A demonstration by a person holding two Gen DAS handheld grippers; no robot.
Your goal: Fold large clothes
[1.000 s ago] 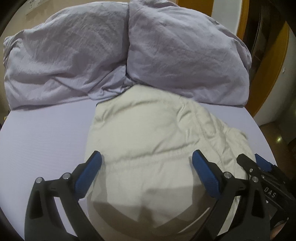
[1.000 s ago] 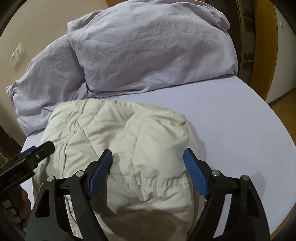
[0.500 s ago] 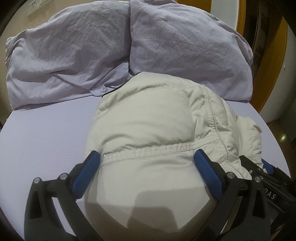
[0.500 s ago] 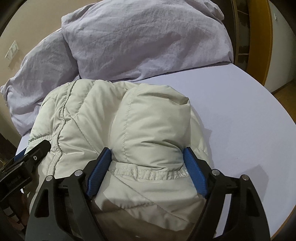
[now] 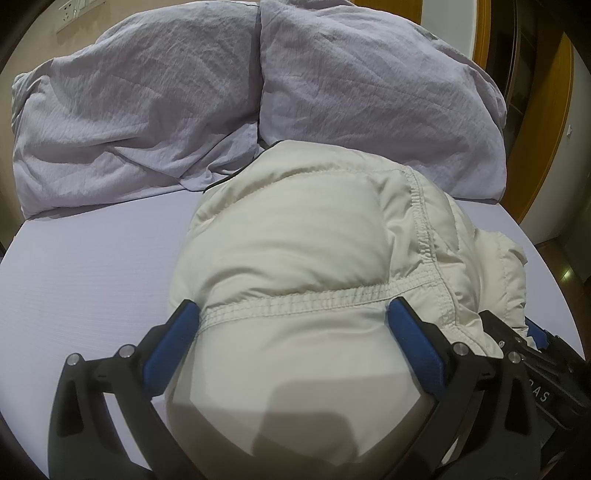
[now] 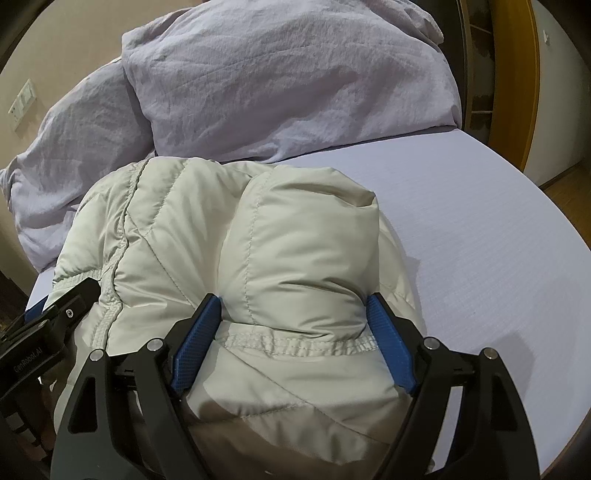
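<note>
A cream puffer jacket (image 5: 295, 229) lies bunched on the lavender bed sheet (image 5: 92, 277). My left gripper (image 5: 291, 306) sits low on its left part, jaws wide, and a stitched seam runs from one blue pad to the other. Padded fabric bulges up between the fingers and fills the gap. My right gripper (image 6: 293, 299) stands just as wide on the right part of the jacket (image 6: 303, 229), with a puffed fold rising between its blue pads (image 6: 195, 343). Neither pair of pads clamps the cloth. The two grippers stand side by side, close together.
Two crumpled lavender pillows (image 5: 140, 110) (image 5: 369, 92) lean at the head of the bed, right behind the jacket. Bare sheet (image 6: 498, 240) stretches to the right as far as the bed's edge. A wooden door frame (image 5: 546, 129) stands beyond, and a wall socket (image 5: 70, 13) sits above the pillows.
Both grippers have sunk onto the jacket. It lay flatter ahead of them and now bulges up between the fingers. The jaw widths look the same.
</note>
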